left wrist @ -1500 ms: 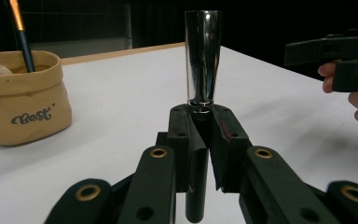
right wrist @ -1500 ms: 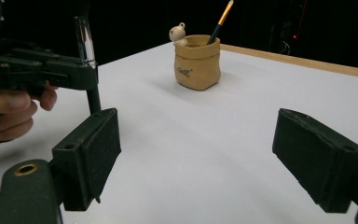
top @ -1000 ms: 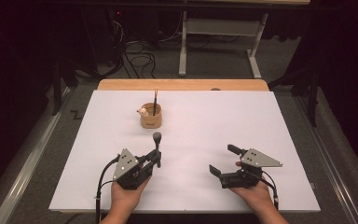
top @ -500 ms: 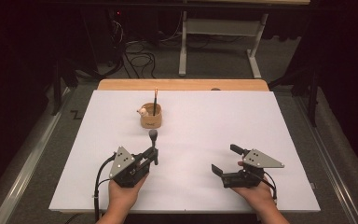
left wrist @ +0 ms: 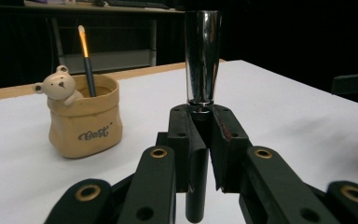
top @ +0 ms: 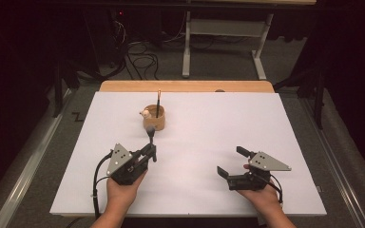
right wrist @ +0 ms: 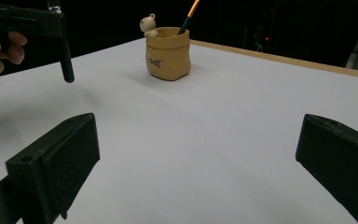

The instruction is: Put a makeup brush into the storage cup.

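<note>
My left gripper (top: 148, 152) (left wrist: 199, 135) is shut on a brush (top: 150, 135) with a black handle and a shiny metal ferrule (left wrist: 202, 56), held upright a little above the white table (top: 209, 128). Just beyond it stands a tan pot (top: 154, 121) (left wrist: 85, 119) (right wrist: 168, 53) with a small bear figure (left wrist: 59, 86) on its rim. An orange-tipped brush (top: 158, 102) (left wrist: 86, 51) stands inside it. My right gripper (top: 232, 161) (right wrist: 198, 158) rests at the front right with its jaws wide apart and nothing between them. In the right gripper view the held brush's handle (right wrist: 66, 60) hangs at the upper left.
A strip of wooden tabletop (top: 185, 86) shows along the far edge of the white surface. Behind the table are a desk frame (top: 223, 42) and cables (top: 138, 57) on the dark floor.
My left gripper has shifted slightly left and toward the pot, still holding the brush upright. The right gripper has not moved.
</note>
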The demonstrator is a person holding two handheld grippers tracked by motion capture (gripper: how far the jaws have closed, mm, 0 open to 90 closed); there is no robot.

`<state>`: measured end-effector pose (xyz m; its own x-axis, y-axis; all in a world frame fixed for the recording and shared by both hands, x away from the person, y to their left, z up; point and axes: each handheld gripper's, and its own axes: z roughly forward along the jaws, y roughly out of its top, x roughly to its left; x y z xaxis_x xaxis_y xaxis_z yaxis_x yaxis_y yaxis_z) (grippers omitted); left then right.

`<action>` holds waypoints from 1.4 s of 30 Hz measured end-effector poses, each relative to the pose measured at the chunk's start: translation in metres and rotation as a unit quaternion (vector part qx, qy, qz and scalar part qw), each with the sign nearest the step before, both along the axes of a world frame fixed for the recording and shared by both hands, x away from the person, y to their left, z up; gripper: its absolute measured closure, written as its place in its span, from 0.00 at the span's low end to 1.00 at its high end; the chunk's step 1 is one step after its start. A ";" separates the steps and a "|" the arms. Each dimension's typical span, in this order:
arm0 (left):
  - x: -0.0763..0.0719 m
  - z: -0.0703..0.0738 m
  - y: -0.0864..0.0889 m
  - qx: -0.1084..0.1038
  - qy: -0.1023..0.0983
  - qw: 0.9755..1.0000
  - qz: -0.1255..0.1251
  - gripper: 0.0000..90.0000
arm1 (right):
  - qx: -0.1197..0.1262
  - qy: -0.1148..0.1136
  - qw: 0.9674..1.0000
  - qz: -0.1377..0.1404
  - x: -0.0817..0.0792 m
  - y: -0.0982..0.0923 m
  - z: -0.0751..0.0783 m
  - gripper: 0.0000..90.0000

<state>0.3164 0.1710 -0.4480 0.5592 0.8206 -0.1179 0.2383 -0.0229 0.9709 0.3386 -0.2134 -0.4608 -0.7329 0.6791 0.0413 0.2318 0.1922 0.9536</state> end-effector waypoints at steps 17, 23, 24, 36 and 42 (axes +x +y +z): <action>0.020 0.002 0.003 0.002 0.001 1.000 0.014 0.88 | 0.001 0.000 1.000 0.001 0.000 -0.002 -0.001 0.00; 0.032 0.007 0.003 -0.009 0.004 1.000 0.018 0.88 | 0.003 0.001 1.000 0.000 0.000 -0.002 -0.001 0.00; 0.034 0.007 0.002 -0.008 0.003 1.000 0.017 0.88 | 0.003 0.001 1.000 0.000 0.000 -0.002 -0.001 0.00; 0.064 0.019 -0.002 -0.010 0.005 1.000 0.022 0.88 | 0.009 0.005 1.000 0.000 -0.001 -0.006 -0.002 0.01; 0.078 0.022 0.000 -0.004 0.007 0.999 0.031 0.88 | 0.014 0.008 1.000 -0.003 -0.002 -0.009 -0.003 0.01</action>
